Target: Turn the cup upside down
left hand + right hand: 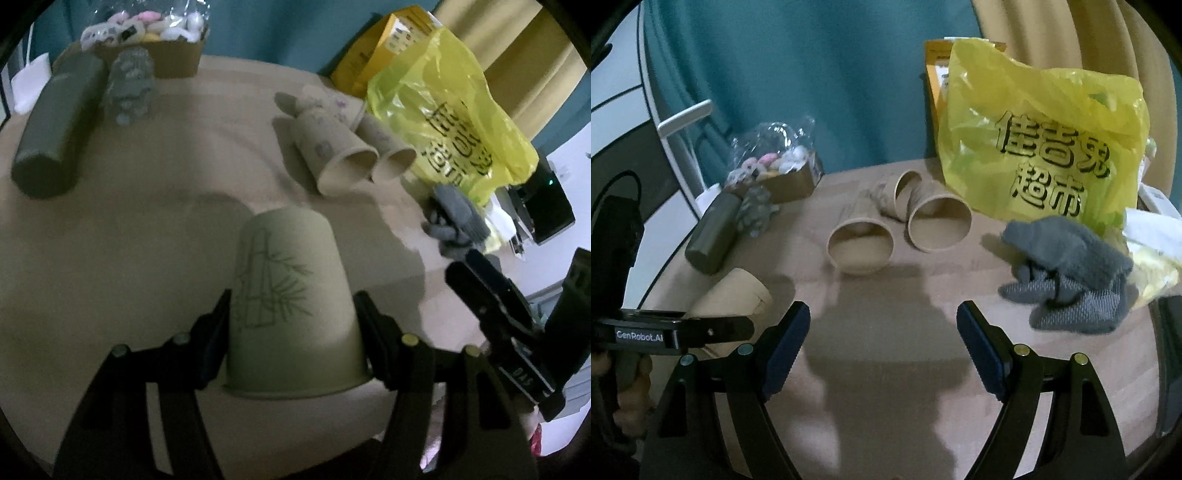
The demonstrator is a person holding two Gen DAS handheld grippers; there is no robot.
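At six o'clock of the left wrist view, the left gripper [293, 325] pinches the cup [291, 299] mouth-down, base up, apparently to set it inverted on the table [147, 221]; the right gripper [882, 343] is spread, empty.

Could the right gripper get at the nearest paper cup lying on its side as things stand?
Probably yes. The right gripper is open and holds nothing, and only bare table lies between it and the lying cup; the grey glove sits off to the side.
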